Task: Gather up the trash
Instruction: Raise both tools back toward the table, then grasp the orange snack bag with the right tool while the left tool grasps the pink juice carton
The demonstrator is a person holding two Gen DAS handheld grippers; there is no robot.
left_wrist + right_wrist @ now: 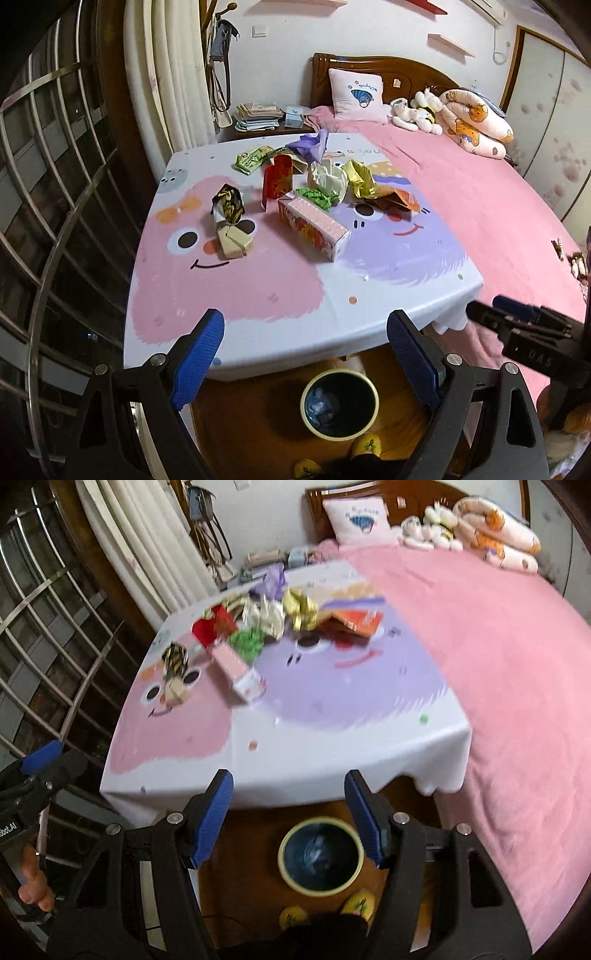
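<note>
Table (332, 332) near edge bare; bin (340, 406) below edge.

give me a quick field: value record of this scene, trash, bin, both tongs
surface: table with a cartoon cloth, beside a pink bed
trash: crumpled wrappers and cartons, all on the table, including a pink carton, a red packet, a gold wrapper
bin: round bin on the floor below the table's near edge, some scraps inside
left tongs: open, empty
right tongs: open, empty
</note>
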